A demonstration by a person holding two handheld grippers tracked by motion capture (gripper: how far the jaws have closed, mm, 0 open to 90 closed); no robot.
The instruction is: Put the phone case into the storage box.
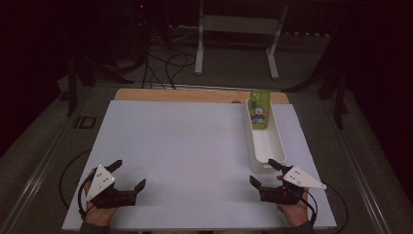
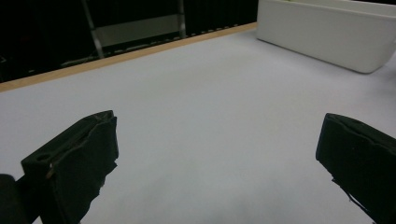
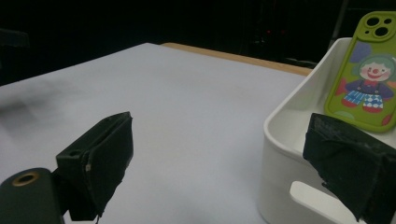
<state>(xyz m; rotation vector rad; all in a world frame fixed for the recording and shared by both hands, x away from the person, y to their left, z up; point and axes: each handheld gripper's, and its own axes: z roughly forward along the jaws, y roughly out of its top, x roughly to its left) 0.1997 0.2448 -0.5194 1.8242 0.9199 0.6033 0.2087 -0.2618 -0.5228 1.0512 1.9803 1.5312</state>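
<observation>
A green phone case point(image 1: 259, 109) with a clown picture leans upright against the far end of a long white bin point(image 1: 278, 141). In the right gripper view the phone case point(image 3: 370, 74) stands inside the bin point(image 3: 289, 116), beyond the right jaw. My right gripper point(image 1: 267, 174) rests open near the table's front right, just before the bin's near end. My left gripper point(image 1: 130, 174) is open at the front left, with nothing between its jaws. In the left gripper view the bin point(image 2: 327, 32) lies far off at the upper right.
A white mat point(image 1: 195, 146) covers the table, with a wooden strip point(image 1: 195, 95) at its far edge. Behind the table stand a white frame point(image 1: 238, 34) and cables point(image 1: 165, 63) on the floor. Dark stands flank both sides.
</observation>
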